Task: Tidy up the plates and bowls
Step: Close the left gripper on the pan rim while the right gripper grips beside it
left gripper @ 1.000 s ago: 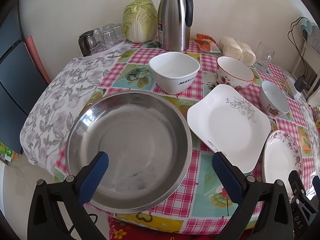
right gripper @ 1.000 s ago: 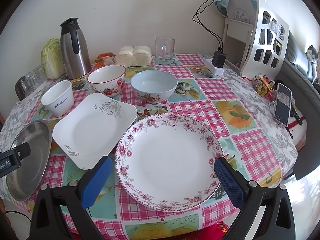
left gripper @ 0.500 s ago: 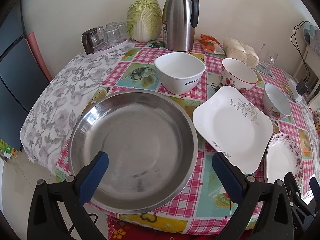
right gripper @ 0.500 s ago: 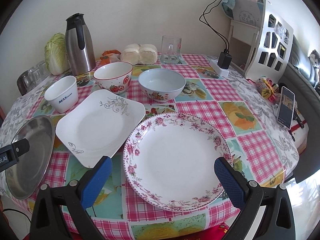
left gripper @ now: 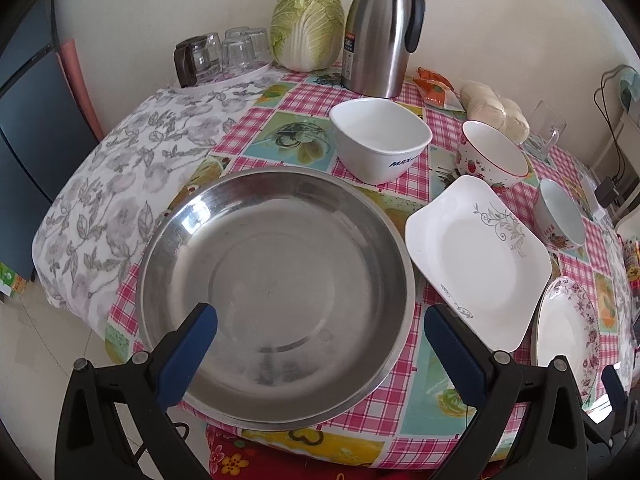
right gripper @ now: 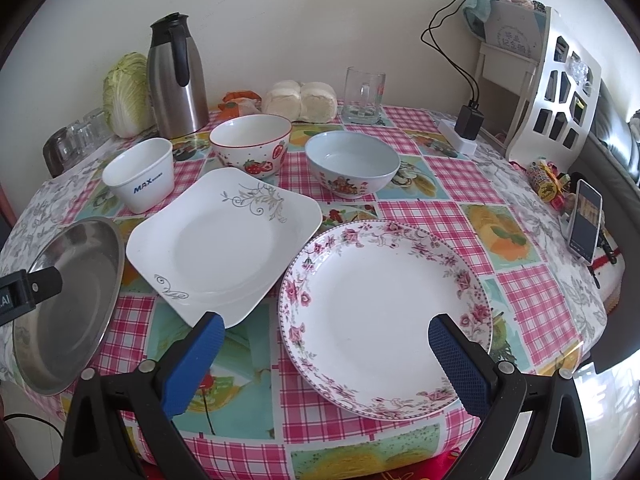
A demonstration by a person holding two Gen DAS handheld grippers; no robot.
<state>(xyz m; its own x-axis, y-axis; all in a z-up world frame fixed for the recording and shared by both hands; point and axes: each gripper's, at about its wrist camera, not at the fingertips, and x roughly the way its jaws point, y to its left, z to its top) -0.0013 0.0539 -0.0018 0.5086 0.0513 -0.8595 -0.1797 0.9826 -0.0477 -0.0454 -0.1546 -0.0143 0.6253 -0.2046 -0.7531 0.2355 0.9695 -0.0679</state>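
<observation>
On the checkered surface [right gripper: 460, 178] stand six pieces of tableware: three plates and three bowls. In the left wrist view the left claw [left gripper: 320, 330] has its blue pads wide apart and grips nothing; it hangs over the near edge of the one round steel plate [left gripper: 276, 280], which fills the middle of that view. At 3 o'clock from the steel plate lies the one square white plate [left gripper: 476, 264], just beside it, their rims close but whether they touch I cannot tell. In the right wrist view the right claw [right gripper: 326, 340] is likewise spread wide and empty, hovering over the near rim of the one round floral plate [right gripper: 384, 312], whose rim meets or overlaps the square white plate's corner at about 10 o'clock. The three bowls stand in a row beyond the plates: a square white bowl marked MAX [right gripper: 139, 179] at 10 o'clock, a strawberry bowl [right gripper: 251, 144] at 12, and a pale blue floral bowl [right gripper: 352, 168] at 1 o'clock from the square plate, each apart from the others. Behind them stand one steel thermos jug [right gripper: 176, 76], one napa cabbage [right gripper: 126, 94], one glass mug [right gripper: 363, 96] and a few upturned glasses [left gripper: 240, 50]. One phone [right gripper: 585, 220] leans at the surface's 3 o'clock edge.
</observation>
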